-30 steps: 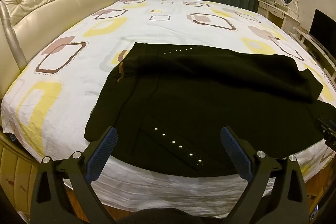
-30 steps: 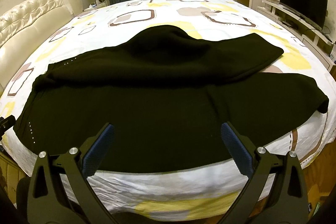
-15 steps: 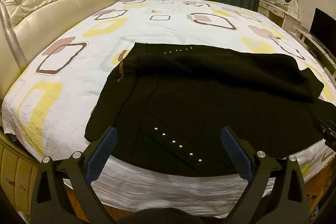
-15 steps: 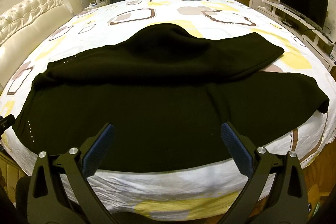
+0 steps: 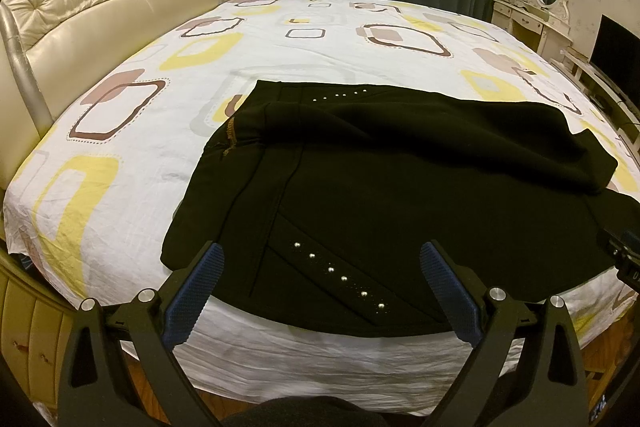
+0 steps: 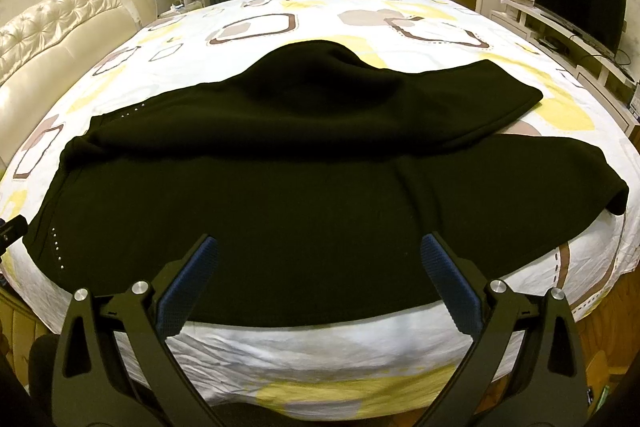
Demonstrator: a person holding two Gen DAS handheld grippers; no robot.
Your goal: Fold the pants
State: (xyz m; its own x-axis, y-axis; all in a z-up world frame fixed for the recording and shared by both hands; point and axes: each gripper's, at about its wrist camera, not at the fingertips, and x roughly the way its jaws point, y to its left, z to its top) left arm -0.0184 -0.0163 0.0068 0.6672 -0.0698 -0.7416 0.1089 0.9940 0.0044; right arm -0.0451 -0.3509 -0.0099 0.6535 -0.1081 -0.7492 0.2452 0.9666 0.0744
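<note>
Left wrist view shows the left tool [image 5: 318,277] spread wide, holding nothing, above black studded fabric pants [image 5: 400,195] lying on the patterned white bed sheet [image 5: 160,131]; the right tool [image 6: 318,269] likewise is wide and empty.

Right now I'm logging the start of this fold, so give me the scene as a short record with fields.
garment: black pants, spread across the near edge of the bed
fold state: one leg laid over the other, ends apart
studs: row on the waist end
surface: bed sheet, white with yellow and brown shapes
left gripper: jaws open, holding nothing
right gripper: jaws open, holding nothing
</note>
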